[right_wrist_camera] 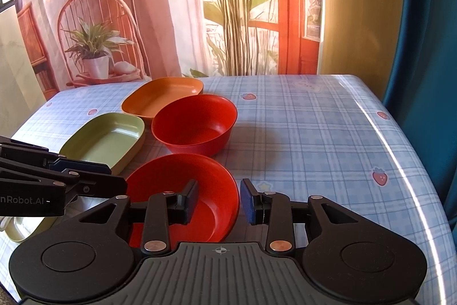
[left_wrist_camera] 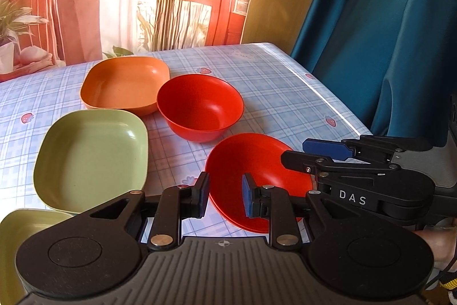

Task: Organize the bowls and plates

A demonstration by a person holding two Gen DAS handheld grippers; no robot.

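A near red bowl [left_wrist_camera: 251, 170] [right_wrist_camera: 182, 190] sits at the table's front, seemingly a stack of nested bowls. A second red bowl [left_wrist_camera: 200, 105] [right_wrist_camera: 197, 122] stands behind it. An orange square plate [left_wrist_camera: 122, 82] [right_wrist_camera: 162, 96] lies at the back, a green square plate [left_wrist_camera: 91, 156] [right_wrist_camera: 105, 142] to the left, and another green plate [left_wrist_camera: 17, 230] at the near left edge. My left gripper [left_wrist_camera: 224, 197] is open, straddling the near bowl's left rim. My right gripper [right_wrist_camera: 218, 202] is open, straddling its right rim; it also shows in the left wrist view [left_wrist_camera: 314, 153].
The table has a blue checked cloth [right_wrist_camera: 314, 133] with strawberry prints. Its right edge [right_wrist_camera: 414, 162] drops off beside a teal curtain [left_wrist_camera: 385, 33]. A printed backdrop with chair and plants hangs behind the table.
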